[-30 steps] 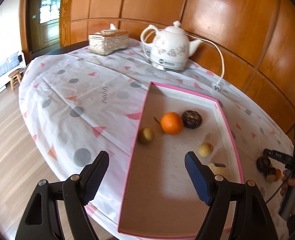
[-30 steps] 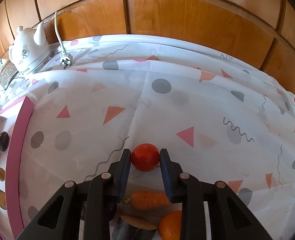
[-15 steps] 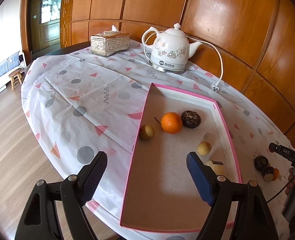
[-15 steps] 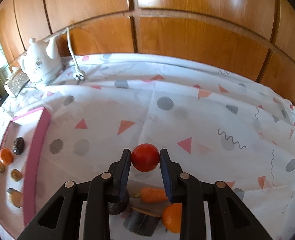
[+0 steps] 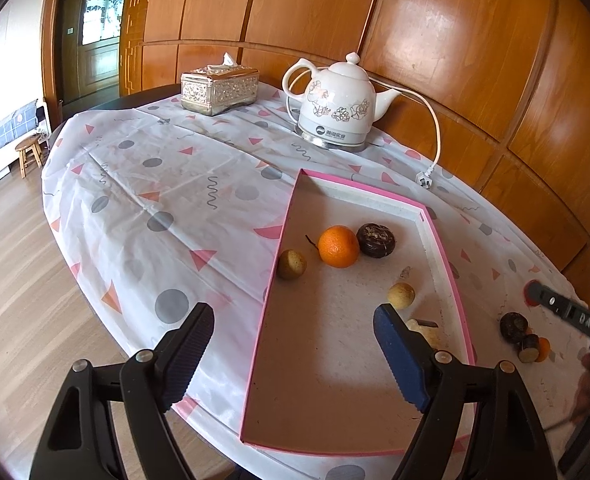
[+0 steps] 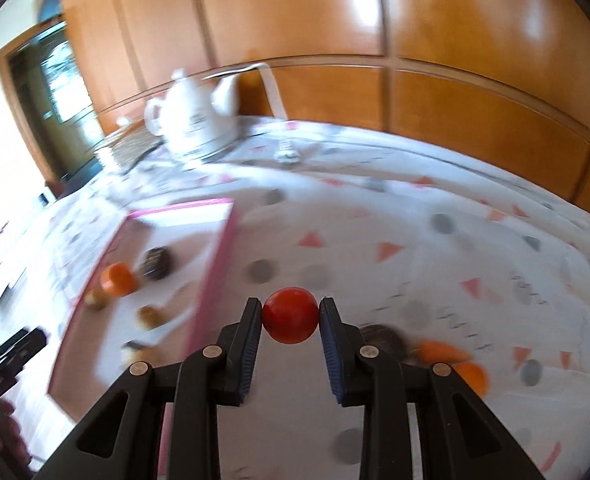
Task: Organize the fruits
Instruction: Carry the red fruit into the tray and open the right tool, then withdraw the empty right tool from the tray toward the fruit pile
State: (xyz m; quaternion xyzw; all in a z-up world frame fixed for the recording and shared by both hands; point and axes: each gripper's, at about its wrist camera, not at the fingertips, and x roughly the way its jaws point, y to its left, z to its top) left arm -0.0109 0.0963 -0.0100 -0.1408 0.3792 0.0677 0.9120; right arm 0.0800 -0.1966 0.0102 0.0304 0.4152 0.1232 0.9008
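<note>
Two pads of the right gripper (image 6: 291,322) squeeze a red fruit (image 6: 290,315), with the pink tray (image 6: 214,276) to its left. The left gripper (image 5: 293,354) gapes wide, holding nothing, above the tray. "DAS" shows on the right gripper.

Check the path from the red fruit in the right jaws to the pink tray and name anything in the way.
Nothing visible blocks it: only bare tablecloth lies between the red fruit and the pink tray, whose low rim it must clear.
</note>
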